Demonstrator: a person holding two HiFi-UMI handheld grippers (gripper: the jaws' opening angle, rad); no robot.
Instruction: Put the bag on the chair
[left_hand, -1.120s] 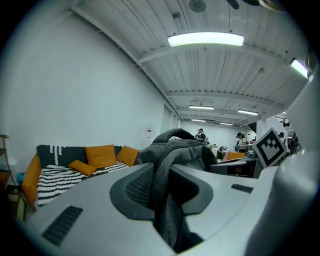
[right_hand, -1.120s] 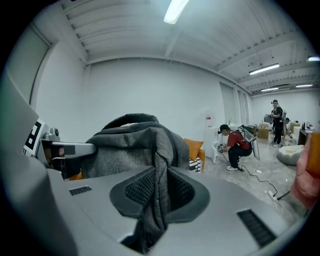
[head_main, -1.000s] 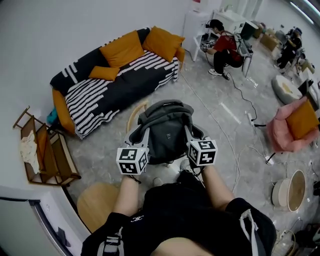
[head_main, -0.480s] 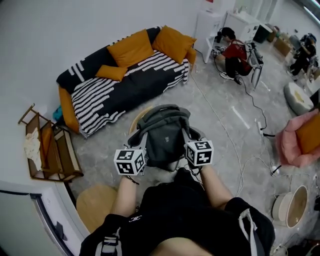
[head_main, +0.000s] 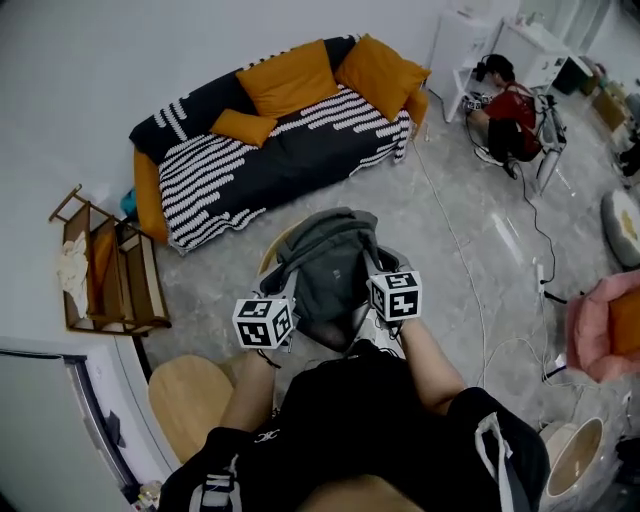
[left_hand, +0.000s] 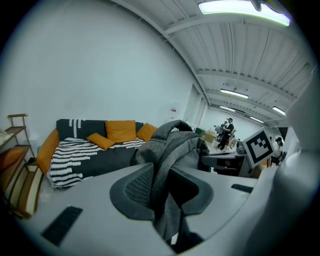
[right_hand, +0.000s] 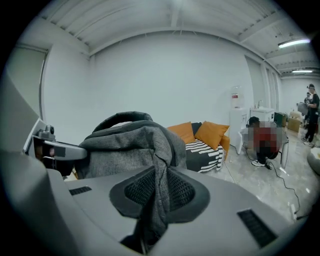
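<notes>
I hold a grey backpack (head_main: 330, 262) up in front of me with both grippers. My left gripper (head_main: 286, 292) is shut on a fold of its fabric at the left side; in the left gripper view the cloth (left_hand: 172, 150) runs down between the pads (left_hand: 135, 187). My right gripper (head_main: 374, 268) is shut on the right side, with fabric (right_hand: 131, 142) pinched between its pads (right_hand: 185, 192). A curved pale wooden chair (head_main: 268, 243) shows just behind and below the bag, mostly hidden by it.
A striped black sofa (head_main: 270, 150) with orange cushions stands against the far wall. A wooden rack (head_main: 105, 275) is at the left, a round wooden top (head_main: 190, 400) at the lower left. A person in red (head_main: 510, 105) crouches at the far right; cables (head_main: 480, 300) cross the floor.
The view has swung so the sofa and the person in red sit further right in frame. The bag stays gripped by both grippers, a little closer to the sofa.
</notes>
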